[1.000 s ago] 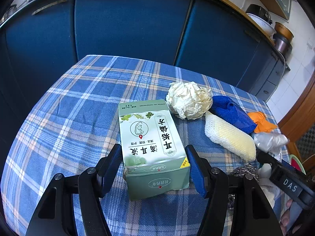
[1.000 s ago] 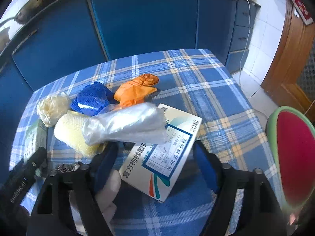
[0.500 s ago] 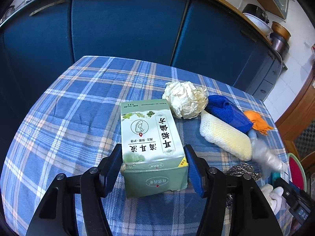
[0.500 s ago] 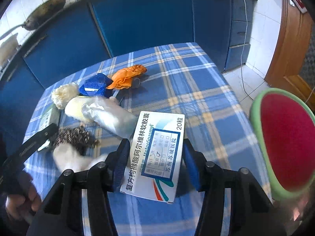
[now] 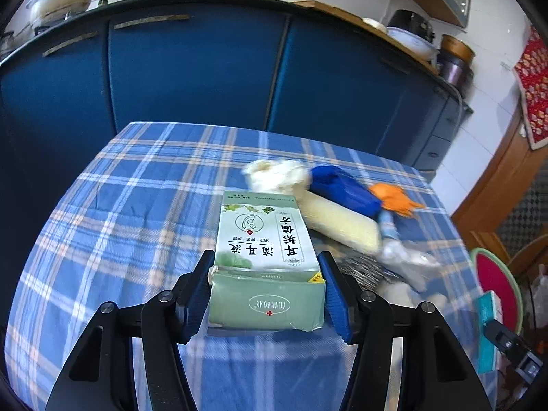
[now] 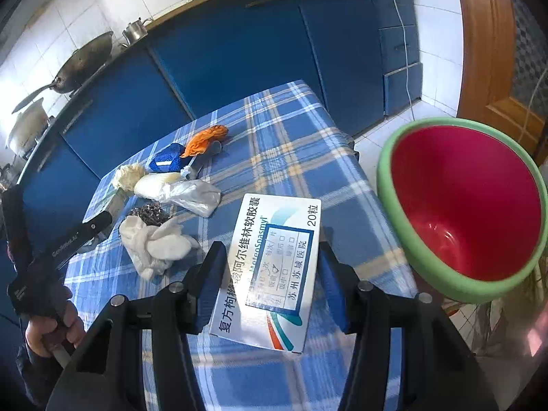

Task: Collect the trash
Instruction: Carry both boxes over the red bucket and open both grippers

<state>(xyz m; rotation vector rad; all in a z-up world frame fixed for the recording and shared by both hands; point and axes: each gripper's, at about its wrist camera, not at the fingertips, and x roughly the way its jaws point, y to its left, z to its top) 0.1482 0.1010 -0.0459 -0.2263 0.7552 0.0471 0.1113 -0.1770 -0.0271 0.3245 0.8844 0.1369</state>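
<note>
My left gripper (image 5: 265, 260) holds a green medicine box (image 5: 263, 236). Its blue pads press both long sides as the jaws keep closing, and the box hangs just above the blue plaid tablecloth (image 5: 130, 226). My right gripper (image 6: 270, 250) is shut on a white medicine box (image 6: 274, 267), raised over the table's right edge. A bin with a green rim (image 6: 383, 174) and a red inside stands close to the right of it, below table height. More trash lies on the cloth: a paper ball (image 5: 277, 174), a blue cloth (image 5: 342, 188), an orange scrap (image 5: 394, 198) and a yellowish foam net (image 5: 339, 219).
A clear plastic bag (image 6: 195, 197), a steel scourer (image 6: 147, 212) and a white crumpled glove (image 6: 154, 243) lie near the table's middle. Blue cabinets (image 5: 191, 68) stand behind the table. A hand (image 6: 51, 328) grips the left tool's handle. A wooden door (image 6: 489, 51) is at the right.
The left jaws closed onto the green box and lifted it slightly. The right jaws closed on the white box and carried it rightward, so the bin now looms large beside it.
</note>
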